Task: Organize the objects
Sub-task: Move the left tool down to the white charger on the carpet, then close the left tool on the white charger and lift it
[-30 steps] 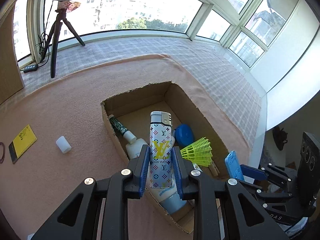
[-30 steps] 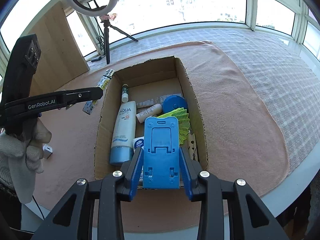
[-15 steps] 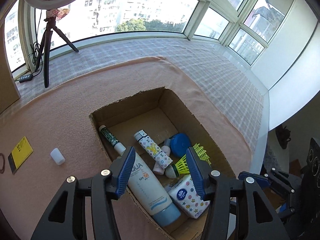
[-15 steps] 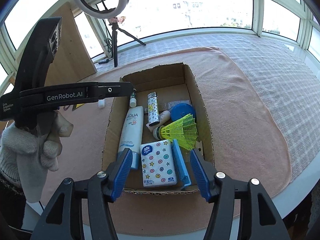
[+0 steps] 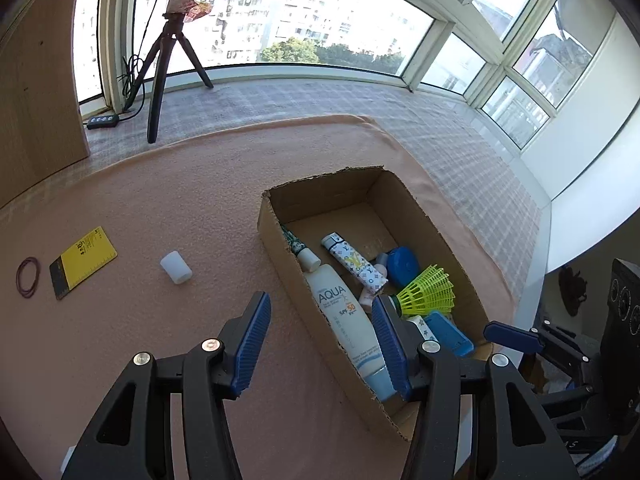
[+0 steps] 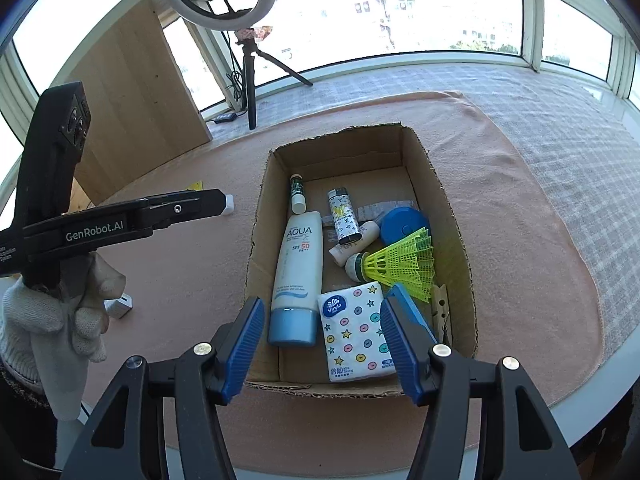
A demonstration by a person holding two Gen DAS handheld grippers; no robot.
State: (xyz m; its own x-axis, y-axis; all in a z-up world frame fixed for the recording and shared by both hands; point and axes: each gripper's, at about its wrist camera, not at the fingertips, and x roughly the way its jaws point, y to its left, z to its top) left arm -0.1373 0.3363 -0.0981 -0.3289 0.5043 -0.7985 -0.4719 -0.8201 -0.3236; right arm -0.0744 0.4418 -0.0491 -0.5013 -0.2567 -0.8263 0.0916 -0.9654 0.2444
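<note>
Left gripper (image 5: 320, 344) and right gripper (image 6: 322, 346): jaws apart, nothing held. Patterned lighter (image 6: 341, 216) and blue stand (image 6: 412, 312) lay inside cardboard box (image 6: 456, 240).

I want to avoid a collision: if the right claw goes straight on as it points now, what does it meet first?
Probably the tissue pack inside the cardboard box, which lies between the open right claw fingers in its camera view. Depth is unclear, so the box's near wall could come first.

Brown cardboard box (image 6: 460, 216) on a pink cloth (image 6: 520, 200). Inside: white and blue tube (image 6: 298, 268), yellow shuttlecock (image 6: 400, 260), white tissue pack (image 6: 356, 332) patterned with coloured stars. Outside: yellow card (image 5: 86, 258).
</note>
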